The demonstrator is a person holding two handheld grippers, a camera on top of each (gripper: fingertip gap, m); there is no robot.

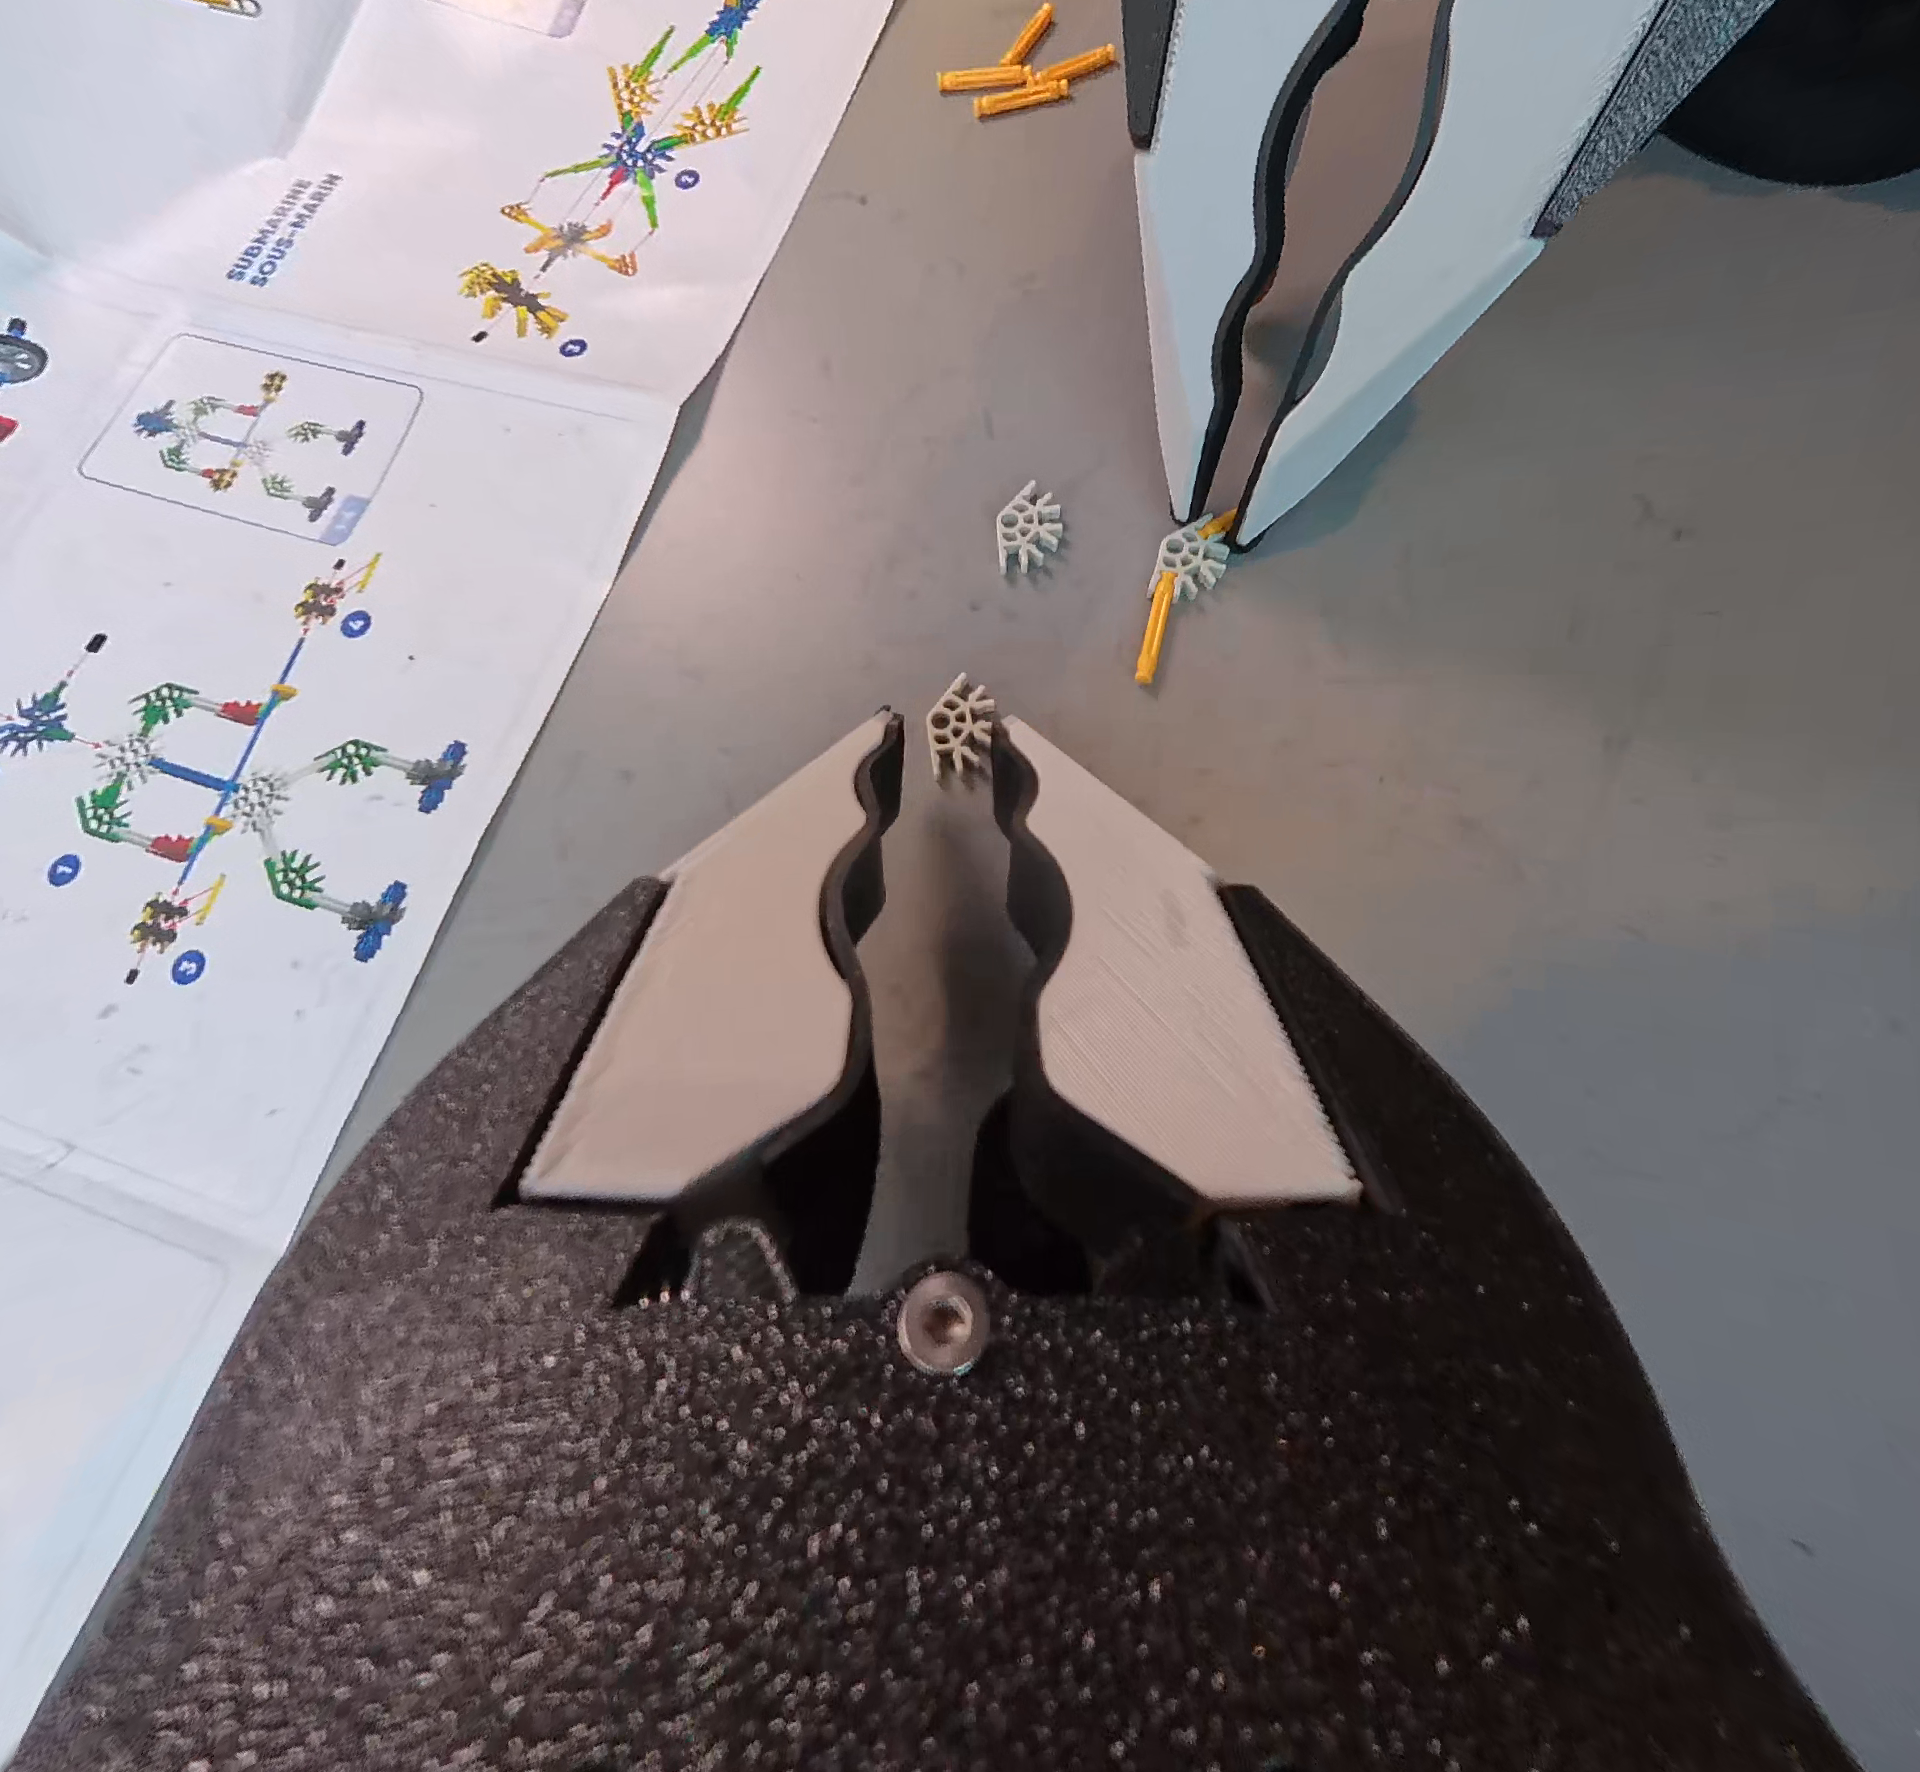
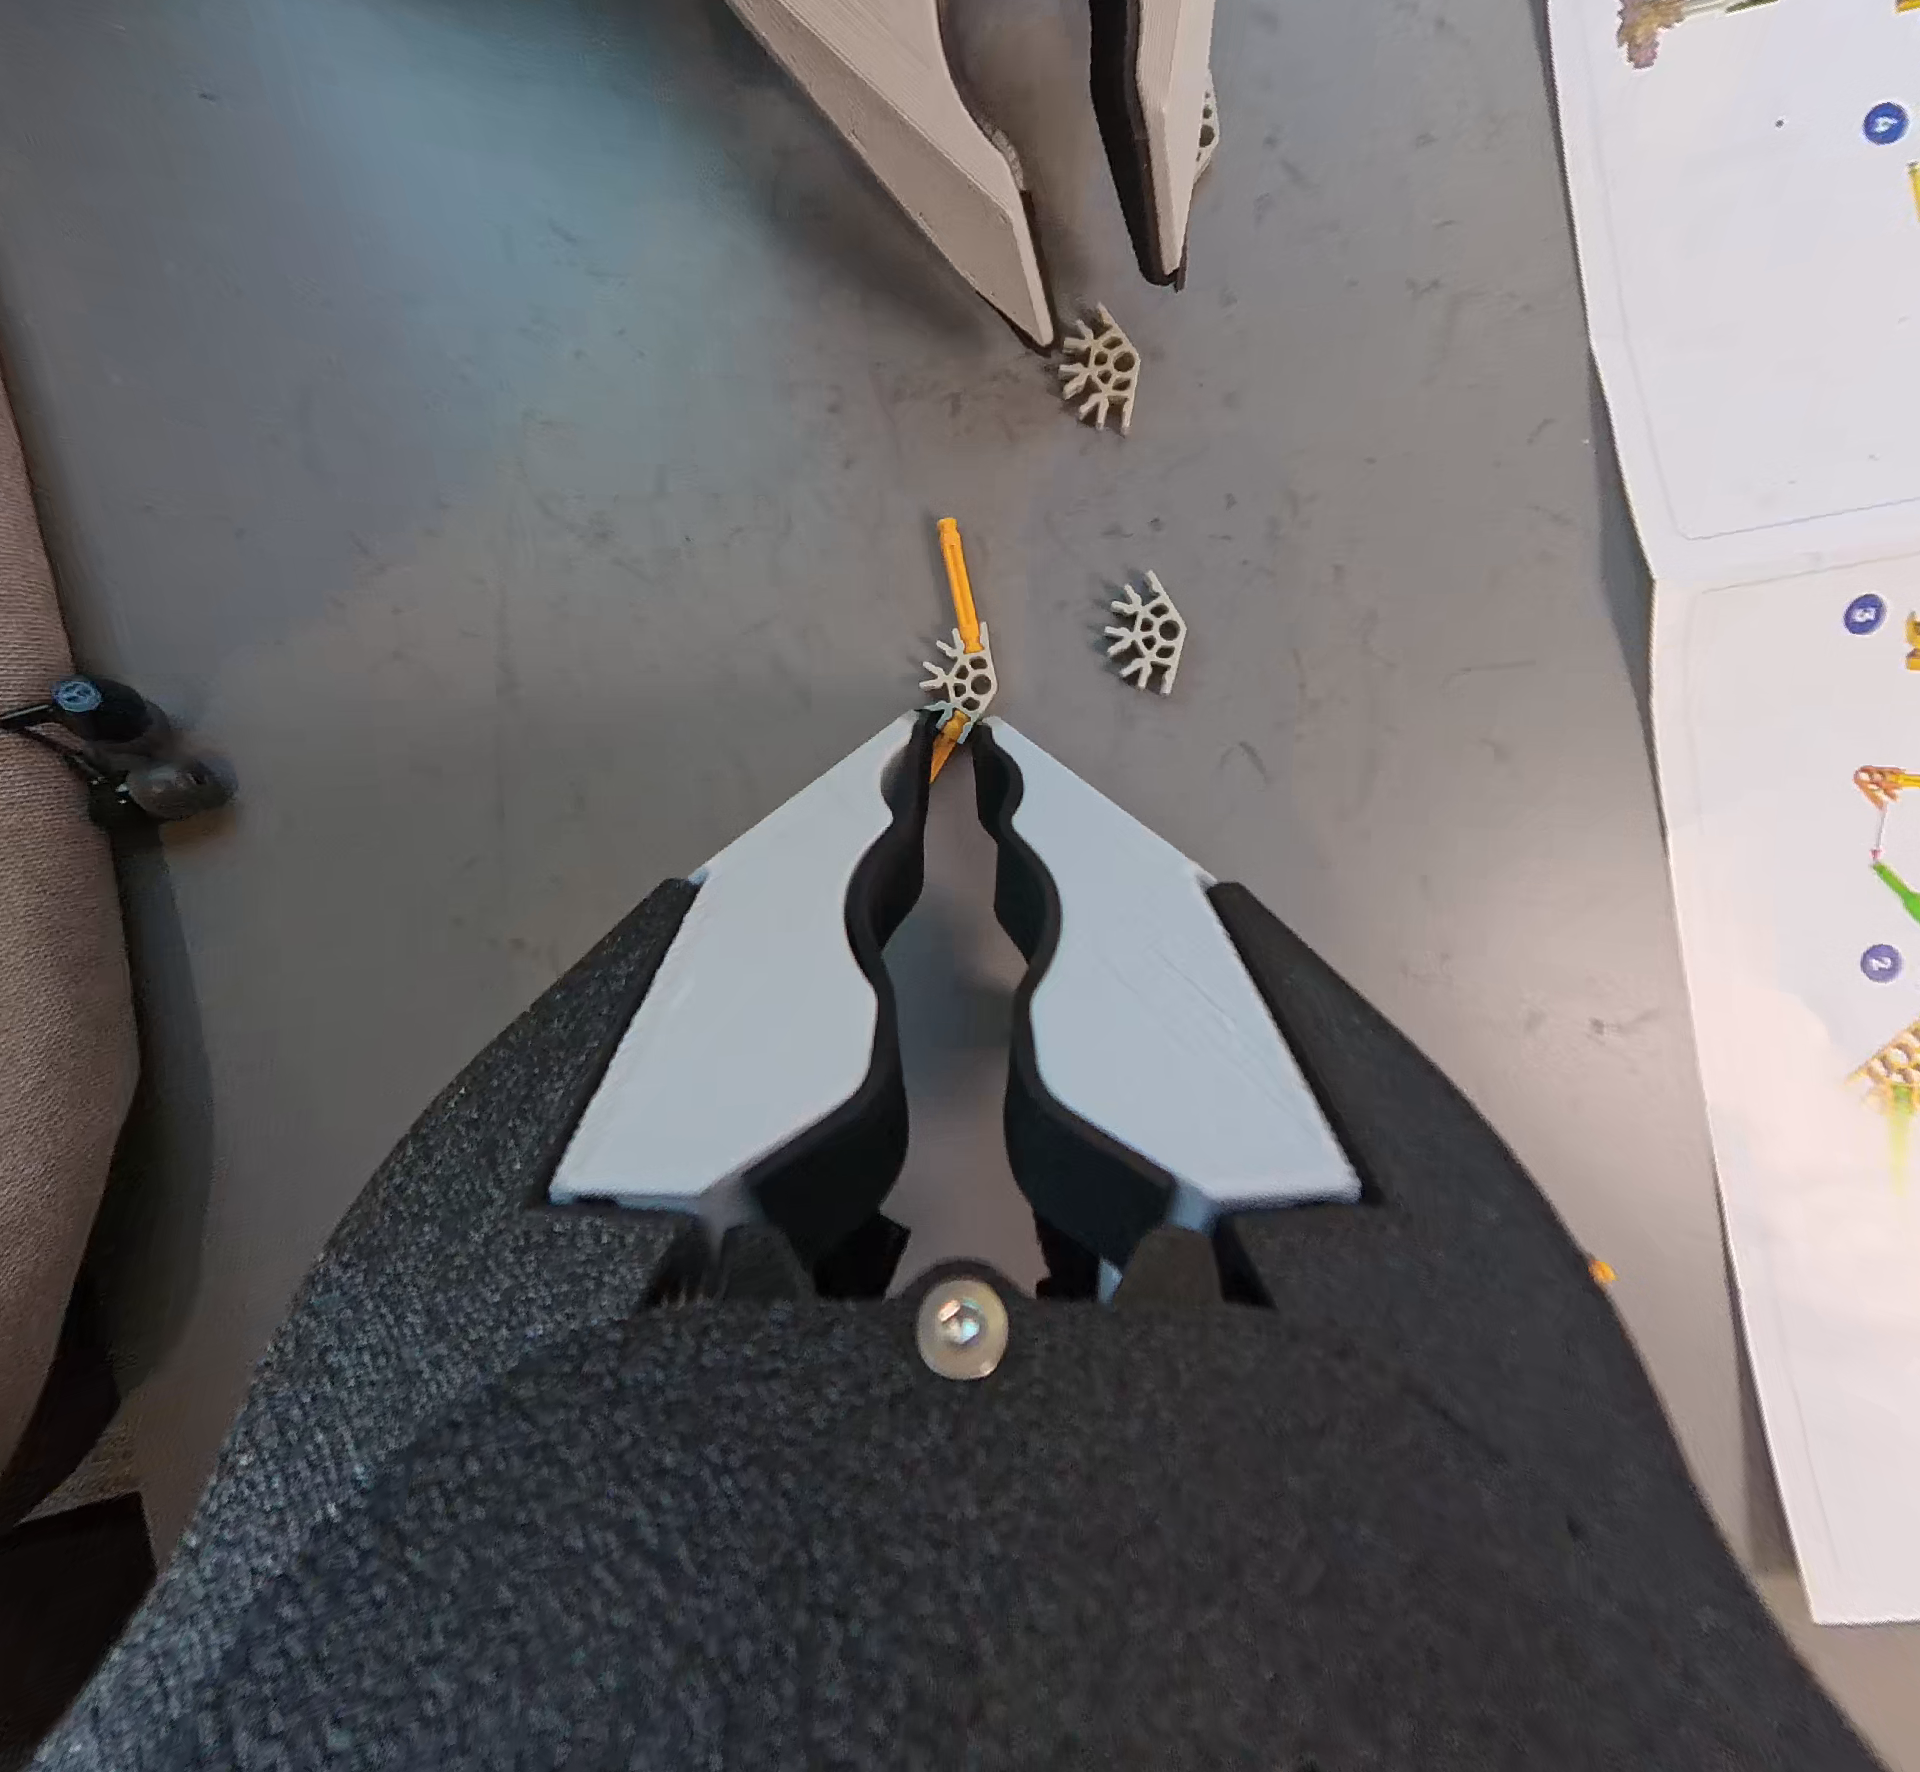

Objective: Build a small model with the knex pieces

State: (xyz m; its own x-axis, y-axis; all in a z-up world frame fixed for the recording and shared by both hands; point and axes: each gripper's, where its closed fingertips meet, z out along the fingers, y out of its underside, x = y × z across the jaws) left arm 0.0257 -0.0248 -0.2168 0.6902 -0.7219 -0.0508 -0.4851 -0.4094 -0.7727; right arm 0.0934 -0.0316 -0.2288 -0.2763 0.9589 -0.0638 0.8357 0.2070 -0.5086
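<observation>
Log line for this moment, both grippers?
left gripper: open, at grey connector | right gripper: shut on connector-and-rod piece

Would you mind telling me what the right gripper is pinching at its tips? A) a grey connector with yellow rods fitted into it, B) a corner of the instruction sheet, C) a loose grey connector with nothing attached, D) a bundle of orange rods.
A: the right gripper is closed on a grey connector with yellow rods plugged in.

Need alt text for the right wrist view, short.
The right gripper pinches a grey connector with yellow rods on a grey table. The left gripper reaches in opposite, beside two loose grey connectors; an instruction sheet lies right.
</observation>
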